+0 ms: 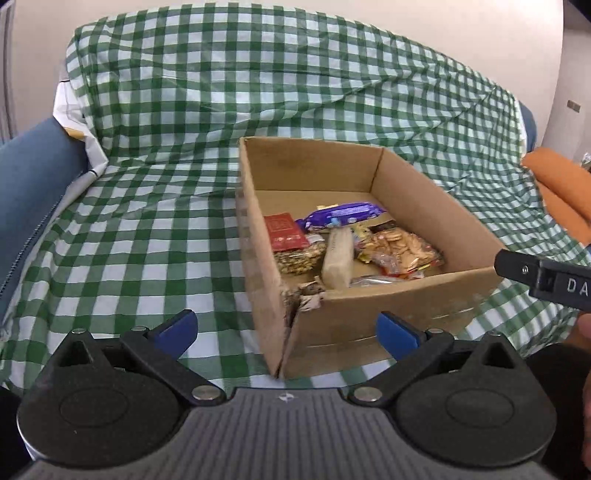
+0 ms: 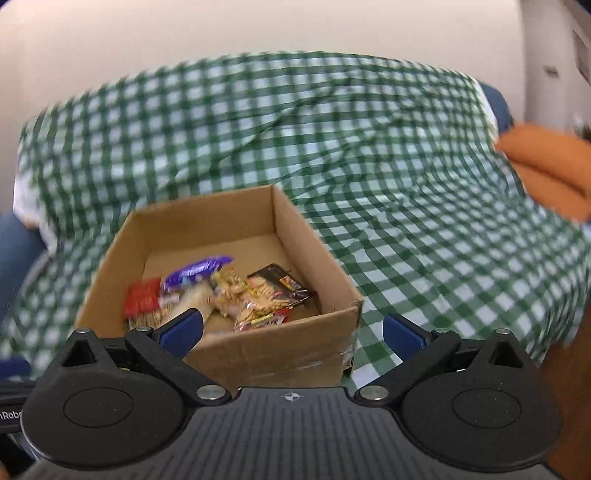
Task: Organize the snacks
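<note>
A blue sofa (image 1: 33, 177) is mostly buried under a wrinkly green-and-white checked cloth (image 1: 155, 236) draped over its seat and back. An orange cushion (image 1: 561, 184) sits at the right end. Behind it is a plain off-white wall (image 2: 258, 26), lit by soft, even light.

Home: cloth-draped sofa (image 1: 229, 122), orange cushion (image 1: 557, 184)
</note>
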`<action>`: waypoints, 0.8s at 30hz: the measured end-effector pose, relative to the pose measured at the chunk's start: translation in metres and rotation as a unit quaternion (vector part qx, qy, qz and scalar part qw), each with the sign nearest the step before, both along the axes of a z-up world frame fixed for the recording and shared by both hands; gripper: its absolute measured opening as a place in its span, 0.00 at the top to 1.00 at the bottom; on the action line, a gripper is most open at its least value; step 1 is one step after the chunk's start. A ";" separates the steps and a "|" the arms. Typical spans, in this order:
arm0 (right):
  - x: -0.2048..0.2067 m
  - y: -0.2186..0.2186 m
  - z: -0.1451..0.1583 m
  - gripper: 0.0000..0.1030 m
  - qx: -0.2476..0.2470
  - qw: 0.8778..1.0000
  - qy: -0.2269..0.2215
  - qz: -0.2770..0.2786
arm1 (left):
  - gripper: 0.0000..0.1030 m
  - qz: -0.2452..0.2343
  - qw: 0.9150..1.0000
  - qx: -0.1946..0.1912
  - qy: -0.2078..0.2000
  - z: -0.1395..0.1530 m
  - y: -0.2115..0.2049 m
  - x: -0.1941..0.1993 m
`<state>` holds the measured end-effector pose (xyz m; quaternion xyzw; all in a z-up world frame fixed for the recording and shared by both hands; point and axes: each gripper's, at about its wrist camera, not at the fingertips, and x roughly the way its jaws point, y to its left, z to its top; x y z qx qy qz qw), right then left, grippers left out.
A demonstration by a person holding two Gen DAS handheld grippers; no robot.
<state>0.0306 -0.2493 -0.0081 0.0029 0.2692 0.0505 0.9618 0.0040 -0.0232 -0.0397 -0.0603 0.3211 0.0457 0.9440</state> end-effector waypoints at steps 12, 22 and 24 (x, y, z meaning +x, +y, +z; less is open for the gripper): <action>0.016 0.011 -0.002 0.00 -0.008 1.000 0.024 0.015 | 0.00 0.008 1.000 -0.024 0.017 -0.010 0.010 0.003; 0.016 0.023 -0.003 0.00 -0.034 0.999 0.020 0.031 | 0.00 -0.001 1.000 -0.026 0.010 -0.006 0.003 0.002; 0.016 0.023 -0.003 0.00 -0.033 0.999 0.021 0.030 | 0.00 0.000 1.000 -0.028 0.009 -0.005 0.003 0.002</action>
